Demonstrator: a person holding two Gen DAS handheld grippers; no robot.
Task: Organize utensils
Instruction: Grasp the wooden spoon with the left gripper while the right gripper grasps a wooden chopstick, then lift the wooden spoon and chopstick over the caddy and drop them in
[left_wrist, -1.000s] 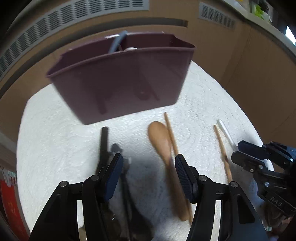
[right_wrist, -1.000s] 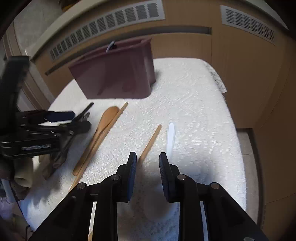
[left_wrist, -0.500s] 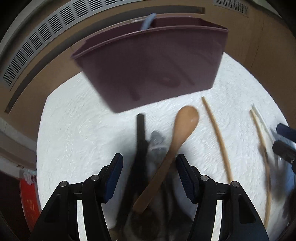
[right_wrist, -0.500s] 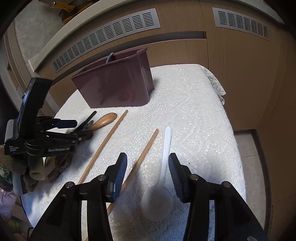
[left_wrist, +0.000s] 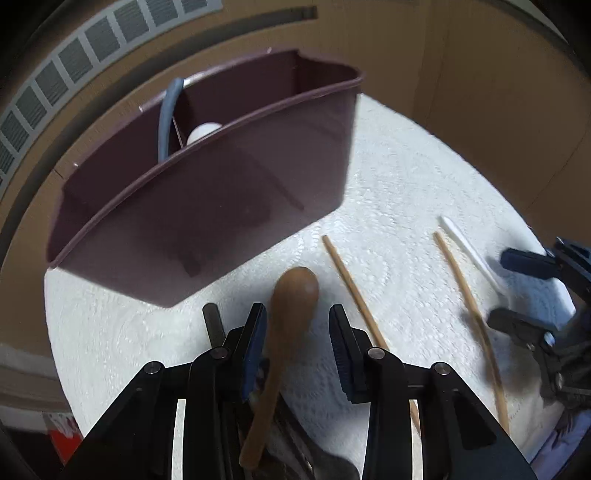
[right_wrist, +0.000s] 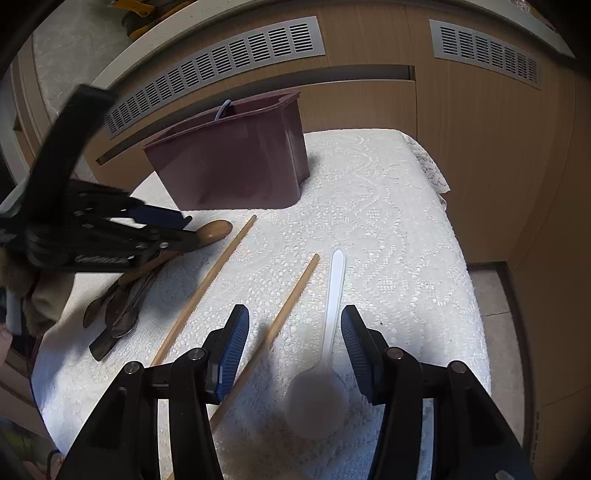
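The left gripper (left_wrist: 297, 347) is pointing steeply down over the wooden spoon (left_wrist: 284, 339), whose bowl is lying between its fingers (left_wrist: 255, 343). Those fingers have just been closing, yet they are standing apart with a gap on the right side of the spoon; whether the left pad is touching it cannot be told. Dark metal utensils (right_wrist: 118, 306) are lying in a heap under the spoon's handle on the white lace cloth (right_wrist: 388, 206) covering the counter.

The right gripper (right_wrist: 293, 347) is hovering over the white plastic spoon (right_wrist: 325, 354) — its fingers (right_wrist: 232, 350), having just been opening, are standing wide apart, clear of the handle, with one wooden chopstick (right_wrist: 280, 321) also crossing the gap. A second chopstick (right_wrist: 207, 284) is lying further left. The maroon organizer (left_wrist: 207, 206) is standing at the back of the cloth, a grey-blue handle (left_wrist: 168, 114) and something white and rounded (left_wrist: 201, 131) showing in its rear compartments.
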